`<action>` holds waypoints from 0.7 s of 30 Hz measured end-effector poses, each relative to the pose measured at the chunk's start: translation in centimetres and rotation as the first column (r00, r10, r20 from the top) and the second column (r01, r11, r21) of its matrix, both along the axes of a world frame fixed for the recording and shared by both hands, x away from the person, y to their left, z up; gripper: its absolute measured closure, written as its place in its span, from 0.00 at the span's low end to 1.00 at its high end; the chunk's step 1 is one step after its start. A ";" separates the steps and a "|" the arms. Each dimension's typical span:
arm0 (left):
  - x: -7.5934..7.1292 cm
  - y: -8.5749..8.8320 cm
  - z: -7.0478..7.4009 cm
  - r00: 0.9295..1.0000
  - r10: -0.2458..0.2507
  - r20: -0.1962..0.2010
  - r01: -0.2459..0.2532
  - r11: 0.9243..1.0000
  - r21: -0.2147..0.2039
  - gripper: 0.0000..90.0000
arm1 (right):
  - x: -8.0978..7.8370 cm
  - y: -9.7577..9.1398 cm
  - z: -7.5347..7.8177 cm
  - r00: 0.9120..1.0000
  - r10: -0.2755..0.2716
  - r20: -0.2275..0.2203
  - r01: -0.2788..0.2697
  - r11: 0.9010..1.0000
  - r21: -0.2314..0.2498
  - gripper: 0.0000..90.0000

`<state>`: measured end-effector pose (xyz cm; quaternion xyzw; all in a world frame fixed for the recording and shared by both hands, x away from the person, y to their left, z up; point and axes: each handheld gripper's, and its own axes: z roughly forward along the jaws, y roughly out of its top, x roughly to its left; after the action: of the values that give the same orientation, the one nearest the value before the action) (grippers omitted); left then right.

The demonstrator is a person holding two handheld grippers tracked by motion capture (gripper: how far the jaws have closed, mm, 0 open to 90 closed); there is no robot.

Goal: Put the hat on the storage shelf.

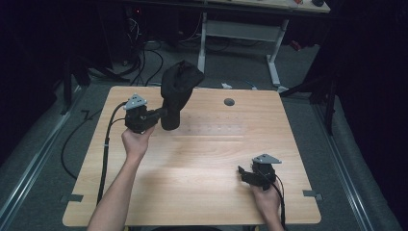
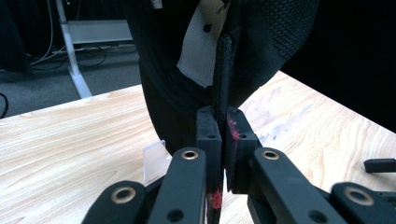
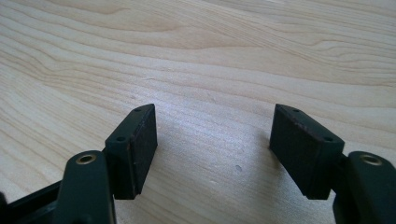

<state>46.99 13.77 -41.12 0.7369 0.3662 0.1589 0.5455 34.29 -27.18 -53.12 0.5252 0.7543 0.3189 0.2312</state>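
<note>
Table: pale wood top [image 1: 202, 159], bare across the middle; a dark floor with cables and a second desk lies beyond.
Right gripper: nearest, at the near right corner [image 1: 246, 172], low over the wood. In the right gripper view its jaws stand wide apart [image 3: 212, 142] with nothing between them. It looks parked, kept clear while the other hand works.
Left hand: mid-left of the table [image 1: 136, 143], wrist raised, holding its tool level and pointing right.
Left gripper: [image 1: 161, 114] jaws clamped on the garment. The left gripper view shows the pads [image 2: 208, 133] pressed tight on a thick black seam [image 2: 223, 74], likely chosen because an edge gives a firmer hold than loose cloth.
Garment: black knit fabric [image 1: 177, 91], held up off the wood at the far left, bunched on top and hanging down to touch the table. A white label [image 2: 201, 51] shows on its inside, so it seems lifted to let it hang open.
Small clear piece: [image 2: 156, 161] lies on the table just under the cloth; I cannot tell what it is.
Far edge: a round cable hole [image 1: 229, 102] sits right of the garment.
</note>
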 end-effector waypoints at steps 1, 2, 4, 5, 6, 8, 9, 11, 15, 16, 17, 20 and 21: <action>0.0 -0.1 -0.1 1.000 0.001 -0.002 -0.001 1.000 -0.003 0.96 | 0.0 0.0 0.0 1.000 0.000 0.000 0.000 1.000 0.000 0.36; 0.0 -0.1 -0.2 1.000 0.001 -0.002 -0.001 1.000 -0.005 0.96 | 0.0 0.0 0.0 1.000 -0.001 -0.001 0.001 1.000 0.000 0.36; 0.1 -0.1 -0.6 1.000 0.001 -0.007 -0.001 1.000 -0.012 0.96 | 0.0 0.0 0.0 1.000 0.000 0.000 0.000 1.000 0.000 0.36; 0.1 -0.1 -0.6 1.000 0.001 -0.007 -0.001 1.000 -0.012 0.96 | 0.0 0.0 0.0 1.000 0.000 0.000 0.000 1.000 0.000 0.36; 0.1 -0.1 -0.8 1.000 0.002 -0.011 -0.002 1.000 -0.015 0.96 | 0.0 0.0 0.0 1.000 -0.001 -0.001 0.001 1.000 0.000 0.36; 0.1 -0.1 -1.3 1.000 0.004 -0.020 -0.004 1.000 -0.014 0.96 | 0.0 0.0 0.0 1.000 -0.001 -0.001 0.001 1.000 0.000 0.36; 0.1 0.0 -1.5 1.000 0.005 -0.025 -0.005 1.000 -0.015 0.96 | 0.0 0.0 0.0 1.000 -0.001 -0.001 0.001 1.000 0.000 0.36; 0.1 0.0 -2.0 0.999 0.002 -0.033 -0.003 1.000 -0.021 0.96 | 0.0 0.0 0.0 1.000 0.000 0.000 0.000 1.000 -0.001 0.36; -0.1 0.4 -2.5 0.999 0.012 -0.050 -0.014 0.998 -0.058 0.95 | 0.0 0.0 0.0 1.000 0.001 0.001 -0.001 1.000 -0.003 0.36; -0.1 0.5 -2.6 0.999 0.011 -0.053 -0.014 0.998 -0.060 0.95 | 0.0 0.0 0.0 1.000 0.000 0.001 0.000 1.000 -0.003 0.36; -0.2 0.6 -2.7 0.998 0.014 -0.056 -0.017 0.998 -0.062 0.95 | 0.0 0.0 0.0 1.000 0.001 0.001 -0.001 1.000 -0.003 0.36; -0.3 0.8 -2.9 0.998 0.017 -0.067 -0.022 0.997 -0.071 0.95 | 0.0 0.0 0.0 1.000 0.001 0.001 -0.001 1.000 -0.003 0.36; -0.3 0.9 -3.0 0.997 0.018 -0.070 -0.023 0.997 -0.074 0.95 | 0.0 0.0 0.0 1.000 0.001 0.001 -0.001 1.000 -0.003 0.36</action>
<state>46.65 14.68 -44.08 0.7171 0.3983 0.1252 0.5581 34.30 -27.18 -53.13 0.5243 0.7550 0.3180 0.2322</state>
